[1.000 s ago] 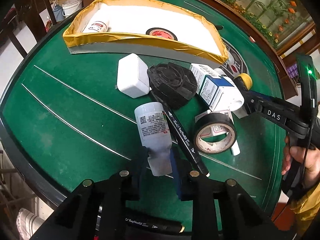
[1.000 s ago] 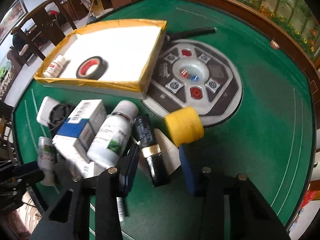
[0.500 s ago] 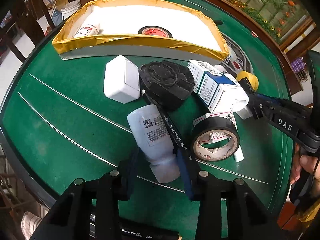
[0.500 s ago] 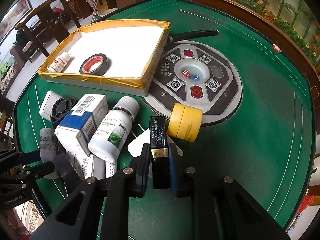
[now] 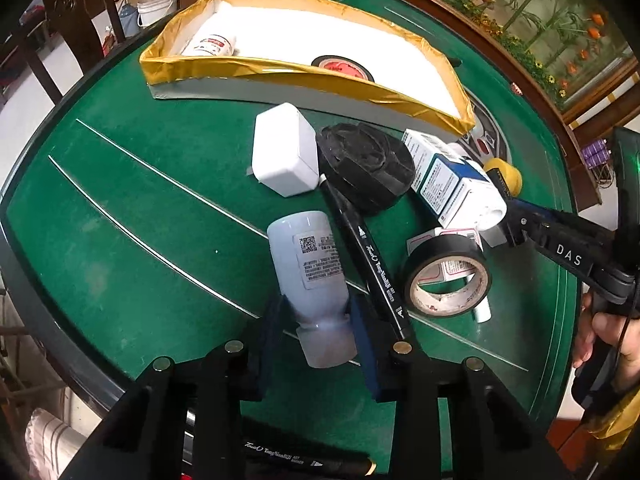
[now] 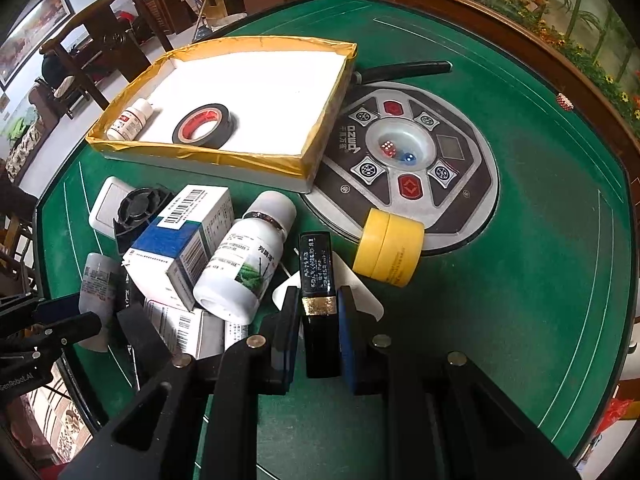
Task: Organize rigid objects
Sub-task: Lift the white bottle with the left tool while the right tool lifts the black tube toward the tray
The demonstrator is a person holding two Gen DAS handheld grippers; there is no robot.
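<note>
My left gripper (image 5: 316, 312) is shut on the neck end of a pale grey bottle (image 5: 308, 268) lying on the green table. My right gripper (image 6: 318, 304) is shut on a black rectangular case with a gold band (image 6: 318, 276). A gold-rimmed white tray (image 6: 256, 92) holds a small white bottle (image 6: 130, 120) and a black tape roll (image 6: 204, 126). The loose pile holds a white adapter (image 5: 284, 152), a black fan (image 5: 366, 166), a blue-white box (image 6: 180, 240), a white pill bottle (image 6: 244, 264), a black marker (image 5: 368, 256), a black tape roll (image 5: 446, 276) and a yellow tape roll (image 6: 390, 246).
The table's round dice console (image 6: 404, 160) sits right of the tray. A black pen (image 6: 404, 70) lies behind it. Another marker (image 5: 304, 458) lies under my left gripper. Chairs (image 6: 92, 48) and a bucket (image 5: 156, 6) stand beyond the table's raised edge.
My left gripper has slid forward along the grey bottle and closed on its neck. My right gripper has closed on the black case, which was loose between open fingers a second ago.
</note>
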